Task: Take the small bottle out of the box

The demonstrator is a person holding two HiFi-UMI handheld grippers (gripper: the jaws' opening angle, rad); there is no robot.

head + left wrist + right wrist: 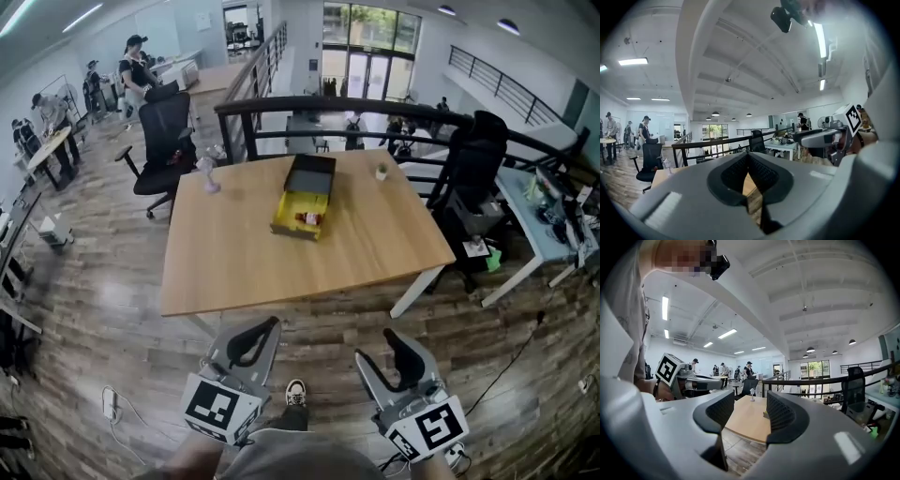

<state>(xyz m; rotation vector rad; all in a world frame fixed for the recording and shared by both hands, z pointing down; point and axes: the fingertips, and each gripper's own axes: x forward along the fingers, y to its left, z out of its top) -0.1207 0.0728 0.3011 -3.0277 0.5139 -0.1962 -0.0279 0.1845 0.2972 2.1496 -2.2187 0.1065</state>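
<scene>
A yellow box (pixel 286 212) lies near the far middle of the wooden table (pixel 234 262), with its dark lid (pixel 312 172) folded back. Inside sits a small bottle (pixel 310 218) with red on it. Both grippers hang low over the floor, well short of the table's near edge. My left gripper (pixel 270 326) has its jaws touching at the tips with nothing between them, as the left gripper (pixel 747 157) view also shows. My right gripper (pixel 380 349) stands open and empty; between the right gripper (pixel 750 405) jaws I see the table (pixel 745 420).
A small pale figurine (pixel 208 176) stands at the table's far left and a little pot (pixel 382 172) at the far right. Black office chairs (pixel 164 141) and a dark railing (pixel 356 105) stand behind the table. A desk (pixel 544 225) is to the right, and people (pixel 134 70) are far left.
</scene>
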